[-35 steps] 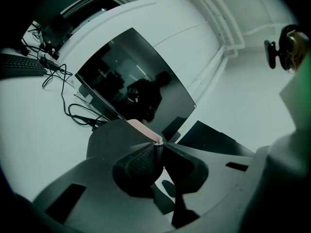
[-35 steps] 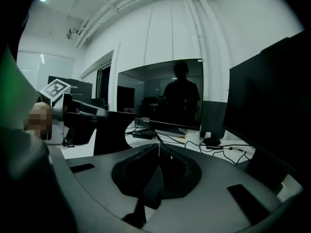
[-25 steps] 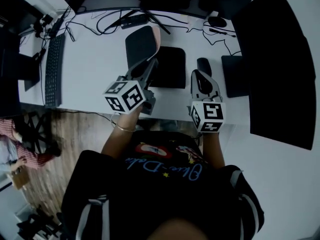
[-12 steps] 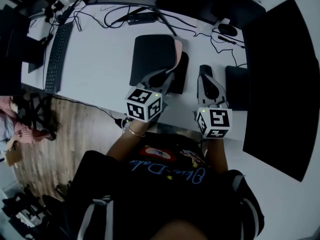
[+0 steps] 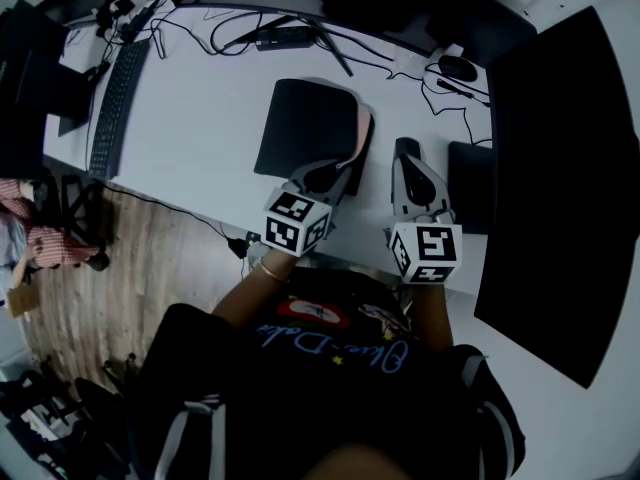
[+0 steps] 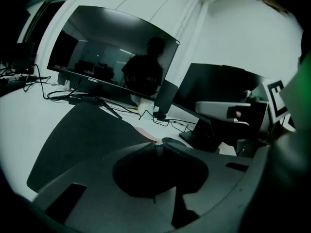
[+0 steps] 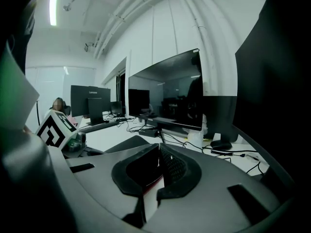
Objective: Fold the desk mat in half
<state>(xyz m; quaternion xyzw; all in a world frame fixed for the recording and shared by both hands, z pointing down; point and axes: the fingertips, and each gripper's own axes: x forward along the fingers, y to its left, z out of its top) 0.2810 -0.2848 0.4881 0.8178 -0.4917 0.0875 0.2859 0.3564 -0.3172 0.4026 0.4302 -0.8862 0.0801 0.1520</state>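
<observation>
**Mat doubled over, my left tool on its corner**

The desk mat [image 5: 300, 128] lies flat on the white desk [image 5: 200, 138], just in front of me, folded so that its black face is up. A strip of its pink underside [image 5: 362, 133] shows along the right edge, and below that strip a darker layer pokes out on the same side.

My left gripper [image 5: 335, 176] reaches onto the mat's near right corner. In the left gripper view its jaws are pressed together at the tips [image 6: 156, 147], with the mat [image 6: 82, 140] spreading away to the left and the pink edge running right up to where they meet. As far as I can see they pinch that corner.

My right gripper [image 5: 405, 153] sits just to the right of the mat, over bare desk and not touching it. In the right gripper view its two pads are closed against each other [image 7: 159, 152] with nothing between them.

Further out, a keyboard [image 5: 112, 108] lies at the far left of the desk. Cables [image 5: 250, 33] trail along the back edge under a monitor [image 6: 116, 57]. A mouse [image 5: 458, 68] rests at the back right, and a smaller dark pad [image 5: 465, 183] lies beside my right gripper. A large black panel [image 5: 560, 168] fills the right side. To the left of the desk the wooden floor [image 5: 80, 298] shows.
</observation>
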